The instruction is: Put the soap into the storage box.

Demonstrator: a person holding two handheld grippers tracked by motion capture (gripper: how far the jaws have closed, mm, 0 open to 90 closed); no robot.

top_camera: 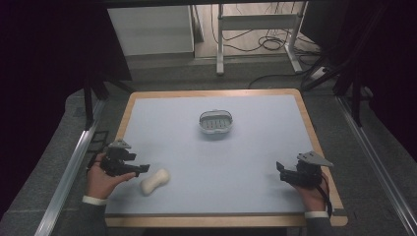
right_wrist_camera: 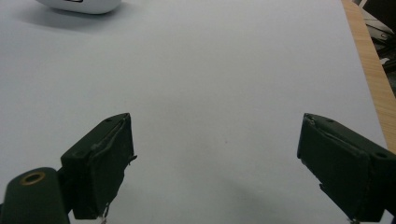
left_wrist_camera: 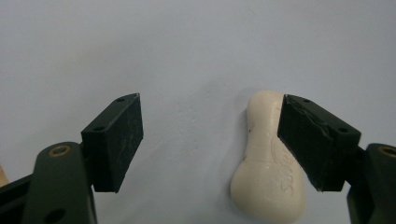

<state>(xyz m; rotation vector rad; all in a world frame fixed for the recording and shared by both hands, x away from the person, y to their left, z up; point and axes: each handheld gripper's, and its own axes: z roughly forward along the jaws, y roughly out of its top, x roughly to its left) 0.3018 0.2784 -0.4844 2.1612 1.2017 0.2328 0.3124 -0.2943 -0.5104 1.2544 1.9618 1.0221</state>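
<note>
From the high view, my left gripper point(top_camera: 139, 169) sits at about 8 o'clock on the table point(top_camera: 255, 147), near the front-left corner, with the person's left hand point(top_camera: 101, 181) wrapped around its body. Its jaws point toward 3 o'clock, at the soap bar point(top_camera: 155, 181), which lies just beside the jaw tips on the pale blue surface.

In the left gripper view I read the left gripper point(left_wrist_camera: 210, 140) as wide open and holding nothing. The soap bar point(left_wrist_camera: 268, 163) is cream-coloured, waisted in the middle, and carries embossed lettering I cannot make out. It lies flat on the table inside the gap, close against the jaw at 3 o'clock in that view; I cannot tell whether that jaw touches it. The jaw at 9 o'clock stands well apart from the bar.

My right gripper point(top_camera: 279, 172) is at about 4 o'clock on the table, near the front-right edge, held by the person's right hand point(top_camera: 310, 189). In the right gripper view the right gripper point(right_wrist_camera: 215, 158) is also wide open, with bare table surface between the jaws.

A white soap dish point(top_camera: 216, 122) with a ribbed inner tray stands at about 12 o'clock from the table's centre, well apart from both grippers and from the bar. Its rim point(right_wrist_camera: 79, 5) appears at 11 o'clock in the right gripper view.
</note>
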